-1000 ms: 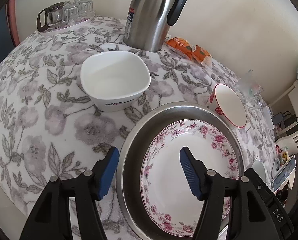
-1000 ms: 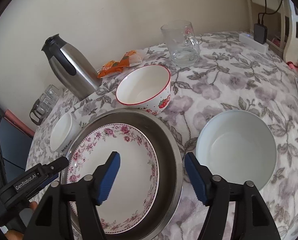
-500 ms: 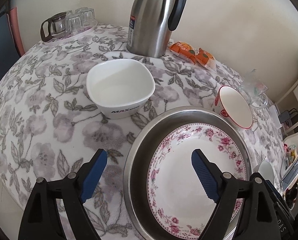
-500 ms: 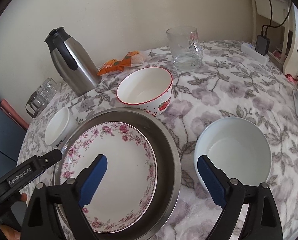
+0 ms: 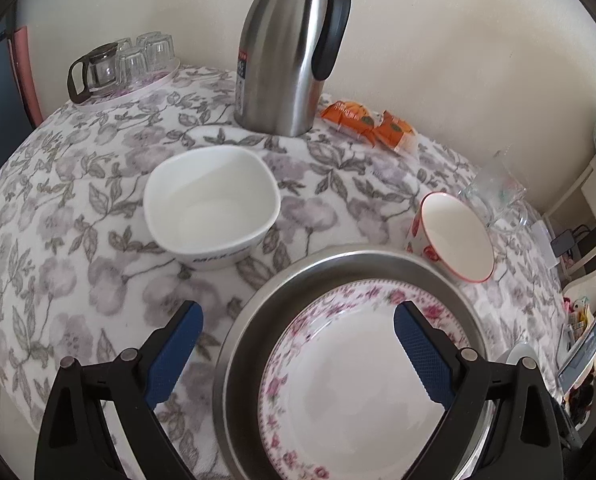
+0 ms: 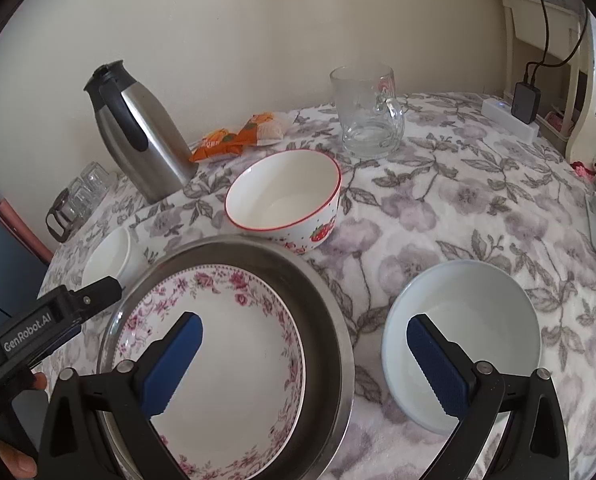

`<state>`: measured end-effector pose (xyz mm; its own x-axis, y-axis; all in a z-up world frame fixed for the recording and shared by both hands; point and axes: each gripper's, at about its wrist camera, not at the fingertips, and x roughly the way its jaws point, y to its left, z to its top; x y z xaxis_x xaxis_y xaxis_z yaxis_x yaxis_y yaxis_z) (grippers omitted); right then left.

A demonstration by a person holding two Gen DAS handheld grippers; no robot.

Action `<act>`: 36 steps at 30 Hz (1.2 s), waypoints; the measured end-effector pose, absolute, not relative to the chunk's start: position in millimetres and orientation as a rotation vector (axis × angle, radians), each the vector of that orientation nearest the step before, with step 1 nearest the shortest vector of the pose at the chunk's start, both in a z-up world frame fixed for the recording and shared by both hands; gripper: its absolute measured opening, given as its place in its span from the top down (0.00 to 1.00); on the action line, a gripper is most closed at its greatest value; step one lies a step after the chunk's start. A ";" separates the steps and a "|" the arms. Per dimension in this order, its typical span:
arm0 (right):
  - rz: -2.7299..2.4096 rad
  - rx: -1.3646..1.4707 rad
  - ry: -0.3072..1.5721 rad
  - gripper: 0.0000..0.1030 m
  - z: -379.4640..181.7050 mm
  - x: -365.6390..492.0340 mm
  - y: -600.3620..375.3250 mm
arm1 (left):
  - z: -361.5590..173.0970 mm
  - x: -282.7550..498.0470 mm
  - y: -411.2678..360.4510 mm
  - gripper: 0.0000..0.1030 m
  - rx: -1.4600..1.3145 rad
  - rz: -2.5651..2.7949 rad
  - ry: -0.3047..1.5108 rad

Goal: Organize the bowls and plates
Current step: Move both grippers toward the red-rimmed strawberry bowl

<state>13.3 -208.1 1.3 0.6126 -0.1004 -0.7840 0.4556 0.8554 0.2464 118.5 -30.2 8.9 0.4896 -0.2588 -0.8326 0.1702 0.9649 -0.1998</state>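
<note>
My left claw (image 5: 298, 344) hung wide open, empty, straddling the pan (image 5: 242, 320) rim, lower centre; plate (image 5: 361, 380) inside. Right claw (image 6: 303, 354) gaped likewise, pale bowl (image 6: 461, 312) lower right. I judged a level rim grip best.

a steel thermos jug (image 5: 294, 48) with black handle is stood upright on the floral tablecloth (image 5: 58, 240) near the wall. orange snack packets (image 5: 371, 124) are laid just beside it. a tray of small glasses (image 5: 126, 64) is seen at the far edge. a clear glass mug (image 6: 367, 114) is set upright; a white power strip (image 6: 509, 118) with black charger plugged in lies near it.
</note>
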 end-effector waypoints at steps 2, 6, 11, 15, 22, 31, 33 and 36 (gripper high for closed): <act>-0.345 0.457 0.834 0.00 4.3 14.3 -211.6 | 11.2 122.7 -33.4 0.06 -0.101 -0.268 1.011; -0.349 0.472 0.785 0.00 11.0 16.9 -219.4 | 14.6 128.5 -39.1 0.06 -0.098 -0.281 0.973; -0.377 0.447 0.764 0.00 12.2 21.8 -228.1 | 22.0 131.7 -47.7 0.06 -0.057 -0.269 0.891; -0.382 0.473 0.758 0.00 9.4 25.9 -238.5 | 28.5 136.6 -55.9 0.06 -0.039 -0.287 0.837; -0.425 0.518 0.715 0.00 5.9 30.9 -252.5 | 26.8 145.5 -67.9 0.06 -0.109 -0.399 0.846; -0.410 0.536 0.717 0.00 5.1 47.2 -264.5 | 19.1 155.6 -102.8 0.06 -0.024 -0.455 0.850; -0.429 0.537 0.744 0.00 1.3 53.2 -267.6 | 15.8 162.1 -112.0 0.06 0.004 -0.448 0.890; -0.463 0.557 0.773 0.01 -5.5 60.2 -275.0 | 10.4 174.4 -122.2 0.06 0.015 -0.452 0.961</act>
<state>60.2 -275.0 -5.5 0.6309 -0.1853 -0.7535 0.5767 0.7616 0.2956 174.4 -122.2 10.4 0.4869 -0.3653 -0.7934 0.3784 0.9069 -0.1853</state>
